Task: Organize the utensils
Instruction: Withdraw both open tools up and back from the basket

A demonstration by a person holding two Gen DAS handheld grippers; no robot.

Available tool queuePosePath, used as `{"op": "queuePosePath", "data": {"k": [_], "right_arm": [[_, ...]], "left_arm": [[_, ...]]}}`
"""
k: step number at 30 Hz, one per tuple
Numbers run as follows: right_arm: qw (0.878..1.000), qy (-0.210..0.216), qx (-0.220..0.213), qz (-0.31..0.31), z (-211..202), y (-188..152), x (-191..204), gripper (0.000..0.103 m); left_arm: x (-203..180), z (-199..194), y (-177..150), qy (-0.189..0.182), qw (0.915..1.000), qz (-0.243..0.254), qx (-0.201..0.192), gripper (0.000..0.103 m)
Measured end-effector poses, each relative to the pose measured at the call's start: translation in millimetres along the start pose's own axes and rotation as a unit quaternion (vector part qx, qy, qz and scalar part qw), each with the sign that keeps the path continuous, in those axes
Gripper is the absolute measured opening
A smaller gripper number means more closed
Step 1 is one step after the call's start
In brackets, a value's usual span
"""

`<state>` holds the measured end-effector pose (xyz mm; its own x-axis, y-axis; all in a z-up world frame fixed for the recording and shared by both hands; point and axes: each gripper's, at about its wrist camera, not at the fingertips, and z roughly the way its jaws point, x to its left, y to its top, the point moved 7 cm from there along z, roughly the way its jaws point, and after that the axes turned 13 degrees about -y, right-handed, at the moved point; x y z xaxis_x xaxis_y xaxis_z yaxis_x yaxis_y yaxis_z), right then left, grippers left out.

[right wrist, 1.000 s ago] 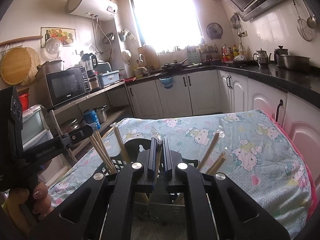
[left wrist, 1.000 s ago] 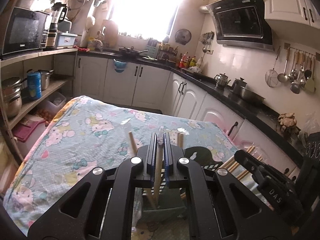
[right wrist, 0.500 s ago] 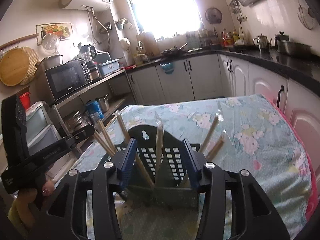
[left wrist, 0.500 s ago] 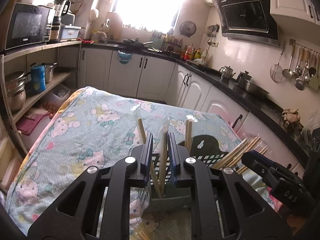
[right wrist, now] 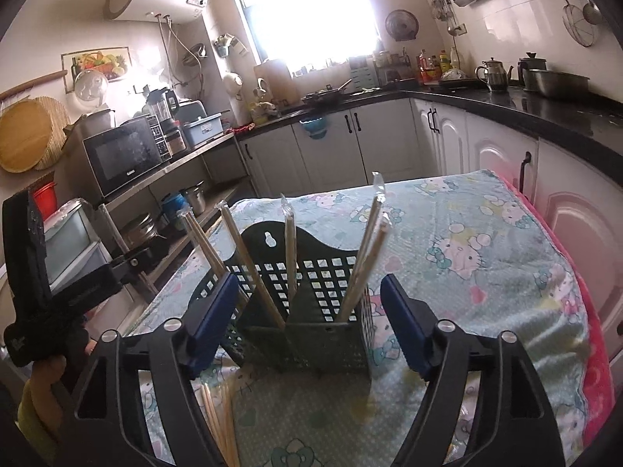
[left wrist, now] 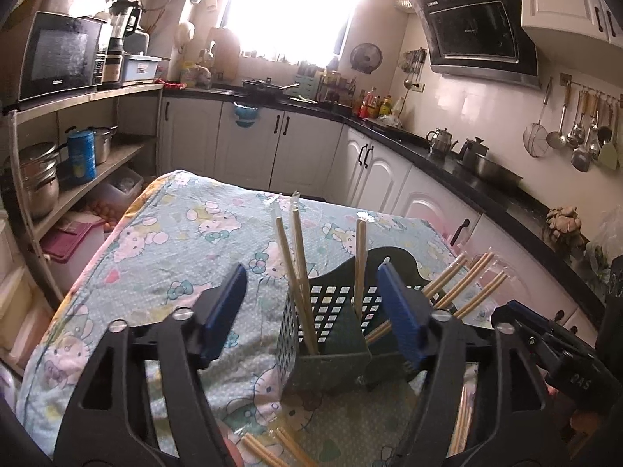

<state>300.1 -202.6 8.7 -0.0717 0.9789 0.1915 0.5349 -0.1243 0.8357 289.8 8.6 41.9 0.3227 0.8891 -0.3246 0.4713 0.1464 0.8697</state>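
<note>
A dark green perforated utensil basket point(left wrist: 331, 334) stands on the Hello Kitty tablecloth point(left wrist: 167, 241); it also shows in the right wrist view point(right wrist: 307, 311). Several wrapped wooden chopsticks point(left wrist: 298, 272) stand upright in its compartments, also seen from the right wrist point(right wrist: 290, 253). My left gripper point(left wrist: 311, 311) is open and empty, its blue pads either side of the basket. My right gripper point(right wrist: 309, 311) is open and empty, just in front of the basket. More chopsticks point(left wrist: 272, 447) lie loose on the cloth near me, and beside the basket in the right wrist view point(right wrist: 222, 420).
The other handset shows at the right edge point(left wrist: 564, 354) of the left view and at the left edge point(right wrist: 50, 284) of the right view. Shelves with pots and a microwave point(right wrist: 124, 155) stand left of the table; white cabinets point(right wrist: 506, 163) run along the right.
Both grippers have opened and let go of the chopsticks they held, which now stand in the basket. Both have drawn back a little from it.
</note>
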Motion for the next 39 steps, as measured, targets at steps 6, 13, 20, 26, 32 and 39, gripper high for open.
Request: {"op": "queuePosePath", "data": {"k": [6,13,20,26,32,39], "right_arm": [[1.000,-0.006,0.002,-0.001,-12.2,-6.6,-5.4,0.083],[1.000,-0.006,0.000,-0.008,-26.8,-14.6,-4.4,0.084],[1.000,-0.009,-0.004,-0.012,-42.1,-23.7,-8.7,0.085],[1.000,-0.015,-0.005,-0.005,-55.2,-31.5,-18.5,0.085],[1.000,-0.020,-0.003,-0.013,-65.0,-41.0,-23.5,0.085],[1.000,-0.017,0.009,-0.020,-69.8,-55.7,-25.5,0.085]], "left_arm": [[4.1,-23.7,-4.6,-0.002,0.9998,-0.017,-0.013,0.083],[4.0,-45.9,-14.4,-0.003,0.9994,-0.028,-0.020,0.091],[4.3,-58.4,-29.9,-0.004,0.9993,-0.036,-0.012,0.091],[1.1,-63.2,-42.2,-0.009,0.9992,-0.040,-0.002,0.091],[-1.9,-67.5,-55.8,-0.006,0.9993,-0.036,0.009,0.091],[-11.4,-70.1,-72.9,-0.005,0.9992,-0.031,0.025,0.091]]}}
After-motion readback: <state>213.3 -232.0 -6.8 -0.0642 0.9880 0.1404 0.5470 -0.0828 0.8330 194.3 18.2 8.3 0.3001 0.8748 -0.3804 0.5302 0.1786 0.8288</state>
